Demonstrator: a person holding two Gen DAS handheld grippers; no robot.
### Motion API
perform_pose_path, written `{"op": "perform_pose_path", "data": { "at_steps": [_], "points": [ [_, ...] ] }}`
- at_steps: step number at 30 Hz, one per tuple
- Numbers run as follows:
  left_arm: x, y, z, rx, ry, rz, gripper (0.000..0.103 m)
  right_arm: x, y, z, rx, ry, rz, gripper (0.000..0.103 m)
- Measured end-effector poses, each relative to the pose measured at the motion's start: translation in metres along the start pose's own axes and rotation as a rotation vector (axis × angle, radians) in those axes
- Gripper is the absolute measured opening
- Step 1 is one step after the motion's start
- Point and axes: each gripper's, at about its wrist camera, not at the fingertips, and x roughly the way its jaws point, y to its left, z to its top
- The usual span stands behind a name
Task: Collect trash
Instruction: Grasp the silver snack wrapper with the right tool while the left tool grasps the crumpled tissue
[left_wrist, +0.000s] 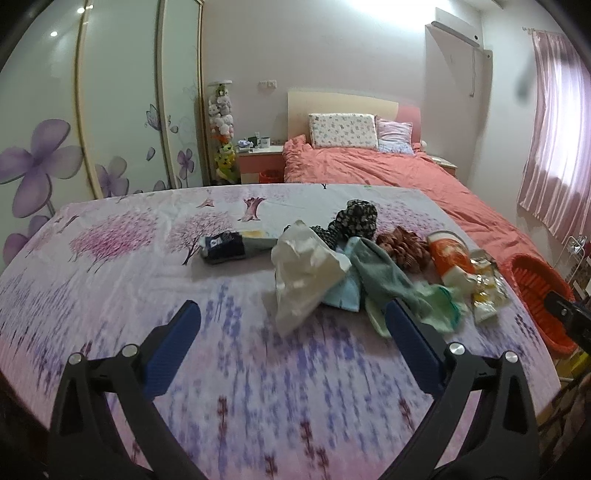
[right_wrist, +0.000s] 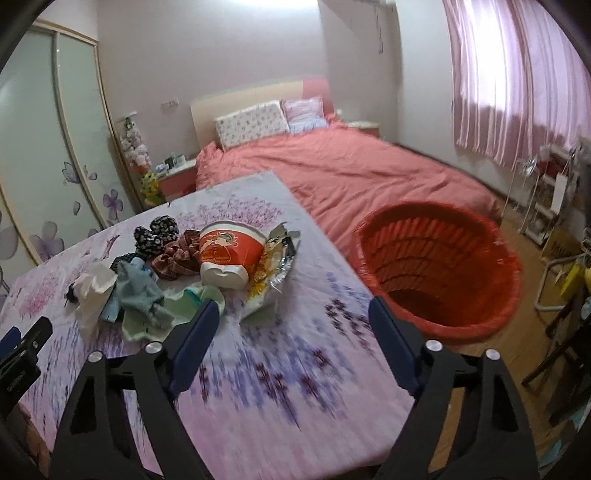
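- The left gripper (left_wrist: 293, 325) hovers over the counter (left_wrist: 110, 266), which wears a purple floral cloth; its jaws stand wide and hold nothing.
- The right gripper (right_wrist: 291, 321) hovers over the same counter (right_wrist: 280, 387) nearer its right edge, jaws likewise wide and empty.
- Ahead of the left jaws, and between them in line of sight, lies a crumpled white paper bag (left_wrist: 304, 271), touching a heap of clothing.
- Beside the bag, just ahead of the left gripper's right-hand jaw, a grey-green sock (left_wrist: 384, 273) lies over a pale green cloth (left_wrist: 439, 310).
- Further ahead sit a black-and-white patterned cloth (left_wrist: 356, 219) and a rust-brown scrunchie (left_wrist: 404, 249).
- Ahead of the right jaws and slightly left, a red-and-white paper cup (right_wrist: 229, 256) lies on its side, touching a crinkled foil snack wrapper (right_wrist: 275, 273) on its right.
- In the left wrist view the same cup (left_wrist: 448, 256) and wrapper (left_wrist: 487, 291) lie ahead and to the right of the jaws.
- A dark folded sock (left_wrist: 225, 247) lies apart from the heap, ahead and left of the left jaws.
- A red bin (right_wrist: 439, 266) stands on the floor beyond the counter's right edge, ahead and right of the right jaws.
- Behind everything is a bed (right_wrist: 332, 166) with a coral cover.
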Motion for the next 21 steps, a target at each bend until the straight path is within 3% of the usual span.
{"op": "perform_pose_path", "data": {
  "at_steps": [10, 17, 21],
  "points": [
    [0.061, 0.008, 0.022, -0.004, 0.077, -0.018, 0.098, 0.077, 0.002, 0.013, 0.051, 0.166, 0.014, 0.058],
    [0.088, 0.008, 0.026, -0.016, 0.119, -0.055, 0.094, 0.092, 0.006, 0.009, 0.039, 0.22, 0.044, 0.045],
    [0.103, 0.009, 0.025, -0.024, 0.154, -0.084, 0.084, 0.094, 0.007, 0.009, 0.04, 0.242, 0.062, 0.038]
  ]
}}
